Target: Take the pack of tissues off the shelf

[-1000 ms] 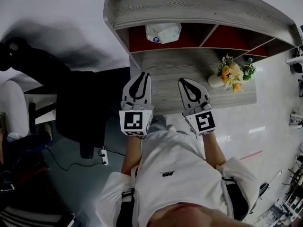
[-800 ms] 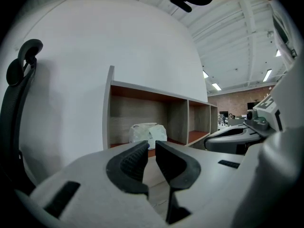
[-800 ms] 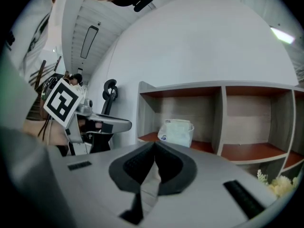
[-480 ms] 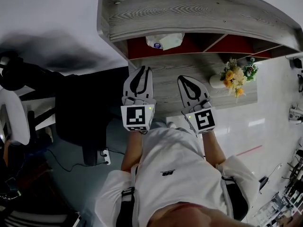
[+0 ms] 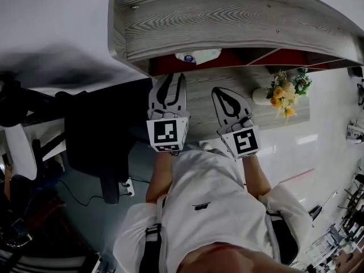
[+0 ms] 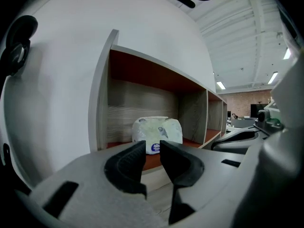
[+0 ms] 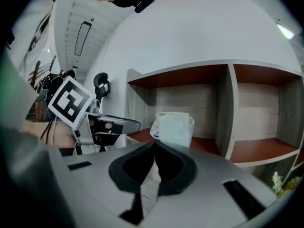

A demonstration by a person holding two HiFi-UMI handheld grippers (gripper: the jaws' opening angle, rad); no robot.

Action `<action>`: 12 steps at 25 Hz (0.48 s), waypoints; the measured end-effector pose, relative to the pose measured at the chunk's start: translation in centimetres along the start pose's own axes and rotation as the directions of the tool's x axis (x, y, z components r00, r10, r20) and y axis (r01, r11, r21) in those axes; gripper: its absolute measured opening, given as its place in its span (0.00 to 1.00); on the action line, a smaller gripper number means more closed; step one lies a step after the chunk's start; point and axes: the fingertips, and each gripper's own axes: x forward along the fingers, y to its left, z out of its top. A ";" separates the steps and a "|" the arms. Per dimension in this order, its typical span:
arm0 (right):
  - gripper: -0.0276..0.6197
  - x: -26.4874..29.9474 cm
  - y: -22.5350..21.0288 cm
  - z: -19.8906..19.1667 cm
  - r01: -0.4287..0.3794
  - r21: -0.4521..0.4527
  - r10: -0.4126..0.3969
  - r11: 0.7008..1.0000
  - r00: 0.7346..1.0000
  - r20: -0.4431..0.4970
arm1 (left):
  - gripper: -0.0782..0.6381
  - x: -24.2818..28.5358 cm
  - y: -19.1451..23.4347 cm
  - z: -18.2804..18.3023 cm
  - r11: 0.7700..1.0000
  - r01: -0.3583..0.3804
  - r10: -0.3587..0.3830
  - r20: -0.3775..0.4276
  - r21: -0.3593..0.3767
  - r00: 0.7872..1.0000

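Note:
The white pack of tissues [image 5: 198,56] lies in the leftmost, red-lined compartment of the grey wooden shelf [image 5: 227,21], half hidden under the shelf top in the head view. My left gripper [image 5: 170,78] hovers over the desk just short of that compartment. In the left gripper view the pack of tissues [image 6: 156,133] stands straight ahead of the left gripper [image 6: 153,148], whose jaws stand a narrow gap apart with nothing between them. My right gripper [image 5: 222,92] hangs further back and to the right, shut and empty. The pack of tissues [image 7: 175,128] appears beyond it.
A vase of flowers [image 5: 282,90] stands on the grey desk [image 5: 199,110] at the right. A black chair [image 5: 96,135] sits left of the desk. Two more shelf compartments [image 7: 259,122] to the right hold nothing that I can see.
The shelf has come closer over the last second. My left gripper has advanced toward the tissue compartment and its jaws have parted slightly. The right gripper has barely moved.

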 end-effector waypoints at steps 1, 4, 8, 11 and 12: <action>0.08 0.2 -0.1 -0.1 0.000 -0.001 0.000 1.000 1.000 -0.002 | 0.24 0.4 0.1 -0.1 1.000 -0.005 0.005 -0.001 -0.007 1.000; 0.08 0.7 -0.6 -0.3 0.005 0.003 -0.005 1.000 1.000 -0.007 | 0.24 1.4 0.5 -0.1 1.000 -0.015 0.015 -0.006 -0.015 1.000; 0.08 1.3 -1.1 -0.5 0.013 0.018 -0.013 1.000 1.000 -0.011 | 0.24 2.6 0.7 -0.1 1.000 -0.023 0.023 -0.014 -0.003 1.000; 0.08 1.7 -1.5 -0.6 0.015 0.023 -0.015 1.000 1.000 -0.009 | 0.24 3.3 1.2 -0.4 0.999 -0.039 0.038 -0.021 -0.018 0.999; 0.08 1.8 -1.6 -0.6 0.015 0.023 -0.015 1.000 1.000 -0.008 | 0.24 3.5 1.4 -0.4 0.999 -0.044 0.044 -0.024 -0.021 0.999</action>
